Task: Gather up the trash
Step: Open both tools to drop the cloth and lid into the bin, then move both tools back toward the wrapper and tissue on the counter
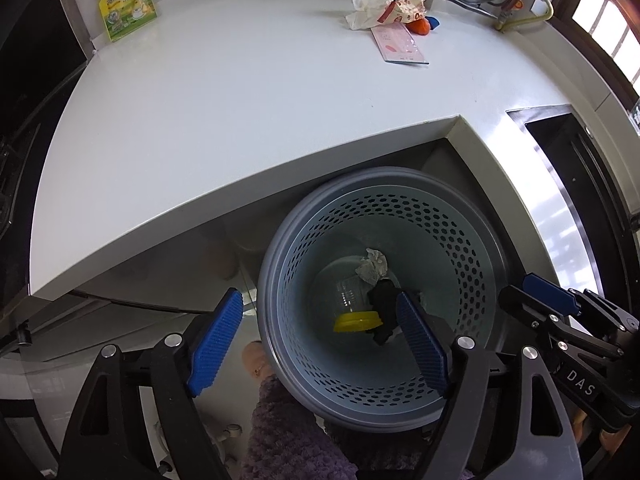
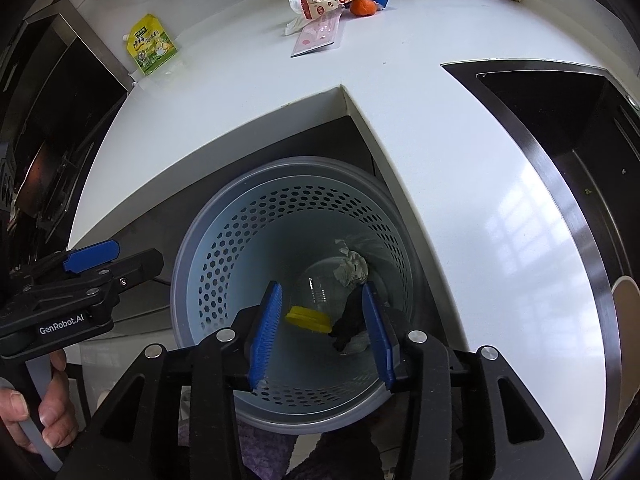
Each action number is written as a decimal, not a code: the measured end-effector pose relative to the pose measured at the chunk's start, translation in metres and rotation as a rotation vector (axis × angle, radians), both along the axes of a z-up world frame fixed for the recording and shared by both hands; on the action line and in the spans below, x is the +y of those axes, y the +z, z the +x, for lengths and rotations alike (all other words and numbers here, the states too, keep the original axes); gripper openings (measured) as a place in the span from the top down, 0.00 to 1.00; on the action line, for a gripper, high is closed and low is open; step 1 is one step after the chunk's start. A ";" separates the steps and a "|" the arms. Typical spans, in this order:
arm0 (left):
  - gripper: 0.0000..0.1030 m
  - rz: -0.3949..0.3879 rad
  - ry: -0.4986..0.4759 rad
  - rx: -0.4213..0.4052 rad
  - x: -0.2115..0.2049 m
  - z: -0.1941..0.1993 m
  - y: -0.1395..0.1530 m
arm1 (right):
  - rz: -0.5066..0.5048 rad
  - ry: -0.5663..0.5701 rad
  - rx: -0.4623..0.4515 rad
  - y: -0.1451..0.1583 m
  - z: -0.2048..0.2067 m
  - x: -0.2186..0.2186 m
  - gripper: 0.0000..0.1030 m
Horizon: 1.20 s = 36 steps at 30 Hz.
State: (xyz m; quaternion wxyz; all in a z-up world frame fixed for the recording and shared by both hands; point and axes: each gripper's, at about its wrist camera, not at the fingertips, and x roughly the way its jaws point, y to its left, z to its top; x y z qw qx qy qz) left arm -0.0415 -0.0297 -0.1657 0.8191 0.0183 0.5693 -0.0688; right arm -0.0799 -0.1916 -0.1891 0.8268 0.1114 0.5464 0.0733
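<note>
Right wrist view: right gripper (image 2: 320, 330) hangs released, empty, above the bin (image 2: 224, 220). Wrappers (image 2: 332, 0) at twelve o'clock on the worktop (image 2: 248, 92) look light and crinkly; a pinch at a loose edge should serve.

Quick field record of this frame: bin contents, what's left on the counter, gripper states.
bin: grey perforated basket below the counter edge
in bin: crumpled paper, clear bottle with yellow cap, a dark item
on counter: green pouch, white wrapper, printed snack bag, pink packet, orange item
left gripper: open, empty, over bin
right gripper: open, nothing between pads, over bin
</note>
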 end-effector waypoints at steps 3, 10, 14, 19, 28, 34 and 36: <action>0.24 0.003 0.005 -0.006 0.000 0.000 0.003 | -0.006 -0.003 -0.010 0.003 -0.002 -0.003 0.54; 0.18 0.012 0.033 -0.035 0.005 0.001 0.016 | -0.034 -0.023 -0.057 0.019 0.000 -0.006 0.46; 0.15 0.026 0.054 -0.072 0.007 0.001 0.028 | -0.052 -0.040 -0.119 0.033 -0.002 -0.012 0.38; 0.11 0.060 0.087 -0.148 0.004 -0.002 0.047 | -0.083 -0.062 -0.198 0.053 -0.008 -0.024 0.30; 0.08 0.056 0.165 -0.279 -0.003 -0.012 0.086 | -0.133 -0.089 -0.294 0.086 -0.014 -0.045 0.22; 0.07 0.018 0.210 -0.344 -0.003 -0.012 0.107 | -0.238 -0.083 -0.405 0.109 -0.015 -0.042 0.19; 0.07 0.024 0.213 -0.359 -0.004 -0.010 0.111 | -0.252 -0.076 -0.430 0.113 -0.012 -0.039 0.19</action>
